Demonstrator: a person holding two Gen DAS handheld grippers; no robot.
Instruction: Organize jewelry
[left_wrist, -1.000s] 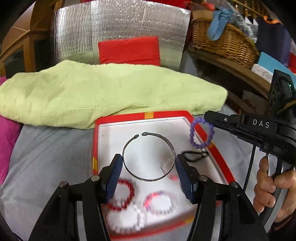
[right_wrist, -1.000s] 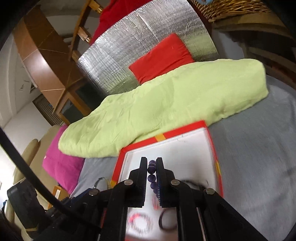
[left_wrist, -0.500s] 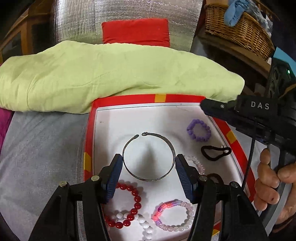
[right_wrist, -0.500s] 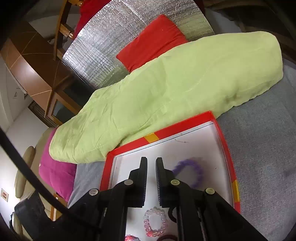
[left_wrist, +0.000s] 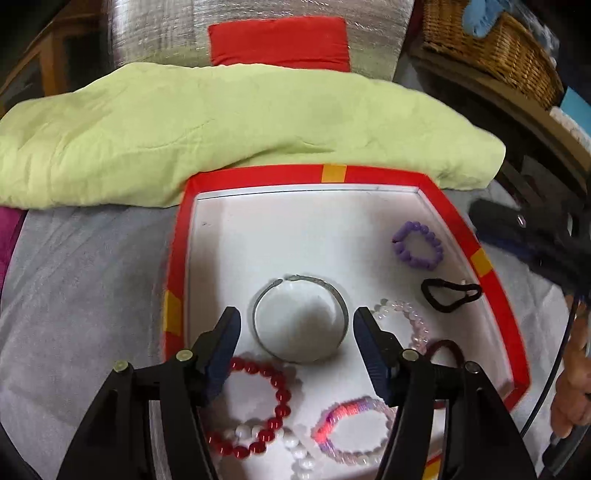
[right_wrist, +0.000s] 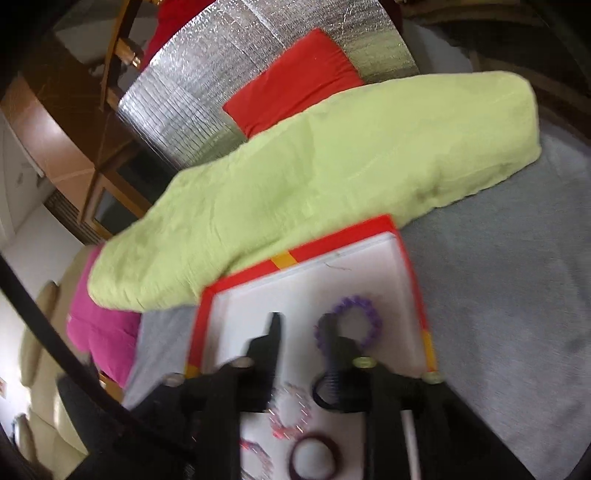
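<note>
Grey fabric (left_wrist: 85, 280) covers the place where everything lies; I cannot tell if it is a bed or a sofa. On it sits a flat tray (left_wrist: 258, 171) with a red rim, yellow marks and a white floor. A light green blanket (left_wrist: 221, 125) lies behind the tray and touches its far rim. Behind the blanket stand a silver foil panel (left_wrist: 258, 37) and a red cushion (left_wrist: 279, 42). A wicker basket (left_wrist: 487, 48) is on a wooden shelf at the right, and a pink cushion (right_wrist: 99, 332) lies at the left of the blanket.

The left tongs (left_wrist: 295, 334) are wide apart and hold nothing. They hang above the tray, and the open metal bangle (left_wrist: 300, 319) shows between the two fingers, lying flat on the white floor. Nearer to the camera lie a red bead bracelet (left_wrist: 258, 406), a pink and lilac bracelet (left_wrist: 351, 428) and some white beads (left_wrist: 299, 454). At the right lie a clear bead bracelet (left_wrist: 406, 321), a black hair tie (left_wrist: 448, 293) and a dark red ring (left_wrist: 448, 354).

The right tongs (right_wrist: 301, 321) are also parted, with a moderate gap, and empty; this view is blurred. The purple bead bracelet (left_wrist: 417, 249) lies on the tray floor near the right rim, just beyond the right finger (right_wrist: 330, 332) in the right wrist view. Part of the right hand (left_wrist: 572, 391) shows at the edge of the left wrist view.
</note>
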